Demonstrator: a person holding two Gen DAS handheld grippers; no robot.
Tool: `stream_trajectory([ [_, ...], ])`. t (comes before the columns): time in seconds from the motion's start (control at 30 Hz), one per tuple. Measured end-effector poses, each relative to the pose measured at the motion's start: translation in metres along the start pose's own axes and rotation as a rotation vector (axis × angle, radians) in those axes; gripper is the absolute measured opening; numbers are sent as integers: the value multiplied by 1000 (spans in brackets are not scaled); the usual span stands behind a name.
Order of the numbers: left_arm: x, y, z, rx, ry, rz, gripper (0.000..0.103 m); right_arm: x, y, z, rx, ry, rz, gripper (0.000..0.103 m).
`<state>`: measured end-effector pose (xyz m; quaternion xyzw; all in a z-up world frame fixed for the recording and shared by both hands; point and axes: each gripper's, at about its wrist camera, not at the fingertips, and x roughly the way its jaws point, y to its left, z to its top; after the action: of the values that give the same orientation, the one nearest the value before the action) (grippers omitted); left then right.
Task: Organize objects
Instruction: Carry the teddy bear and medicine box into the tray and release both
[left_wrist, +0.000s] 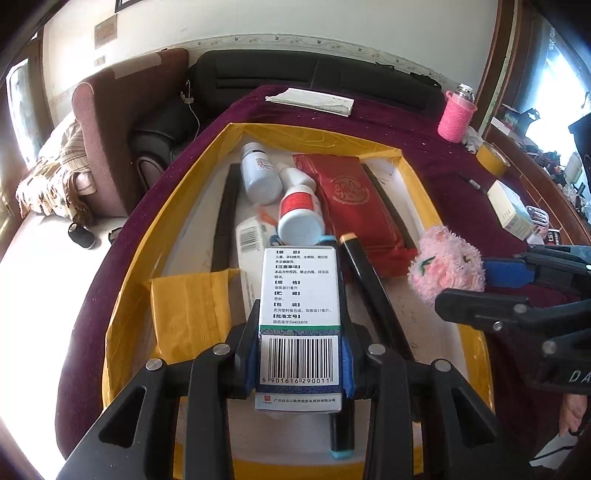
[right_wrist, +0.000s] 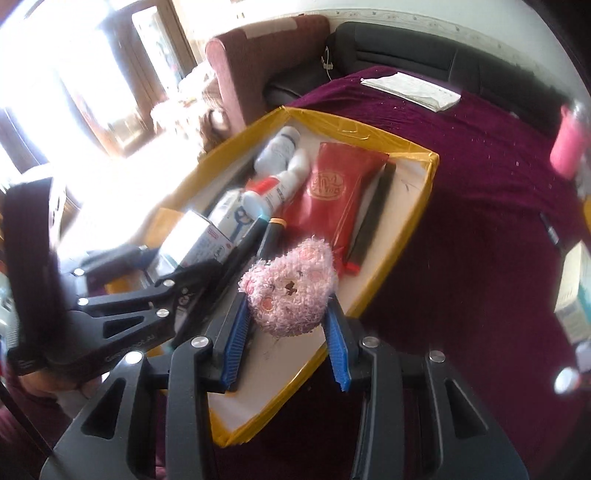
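My left gripper (left_wrist: 300, 314) is shut on a white medicine box (left_wrist: 299, 288) with a barcode. It holds the box lengthwise above the near part of a yellow-taped cardboard tray (left_wrist: 177, 206). In the tray lie two white bottles (left_wrist: 258, 177) (left_wrist: 299, 214), a red pouch (left_wrist: 354, 203), a black marker (left_wrist: 369, 288) and another small white box (left_wrist: 251, 236). My right gripper (right_wrist: 288, 302) is shut on a pink plush toy (right_wrist: 291, 284), its blue pads pressing both sides. The toy hangs over the tray's right side (right_wrist: 417, 221), beside the red pouch (right_wrist: 332, 192).
The tray rests on a maroon tablecloth (left_wrist: 424, 147). A pink-sleeved bottle (left_wrist: 456, 114), a roll of yellow tape (left_wrist: 493, 158), a pen and a small carton (left_wrist: 511, 214) stand to the right. Folded paper (left_wrist: 310, 99) lies at the far edge, with sofas behind.
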<state>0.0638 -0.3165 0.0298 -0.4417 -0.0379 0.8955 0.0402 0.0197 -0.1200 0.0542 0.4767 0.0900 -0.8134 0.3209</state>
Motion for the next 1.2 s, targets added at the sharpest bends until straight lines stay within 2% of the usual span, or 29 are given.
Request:
stream_trajectory([
  [0.1,-7,10,2,-37,-23,-31,30,16,3,10,-31,56,-52,38],
  [0.2,-27,21,3,-69,-84,-59,30,28,11,14,-91,109,-99,38],
  [0.33,-50,42,3,-115,-138,-97,30,43,30,12,-174,178,-107,38],
  [0.4,-57,51,3,-131,-148,-104,30,47,36,9,-180,192,-80,38],
  [0.6,-51,45,8,-110,-130,-116,30,51,38,9,-171,196,-53,38],
  [0.67,-46,35,9,-94,-120,-132,30,46,31,8,-180,193,-109,39],
  [0.73,-39,26,11,-85,-102,-154,30,46,28,7,-194,196,-137,44],
  [0.8,-31,15,12,-69,-83,-168,30,36,22,5,-181,176,-101,44],
  [0.87,-21,2,14,-45,-57,-160,30,25,19,3,-156,157,-73,49],
  [1.0,-12,-18,11,-2,-11,-159,30,-1,13,-2,-117,104,-37,50],
  [1.1,-15,-32,5,35,3,-175,30,-27,-6,-9,-17,14,-35,50],
  [1.2,-9,-46,0,64,62,-191,30,-47,-33,-19,115,-70,6,53],
])
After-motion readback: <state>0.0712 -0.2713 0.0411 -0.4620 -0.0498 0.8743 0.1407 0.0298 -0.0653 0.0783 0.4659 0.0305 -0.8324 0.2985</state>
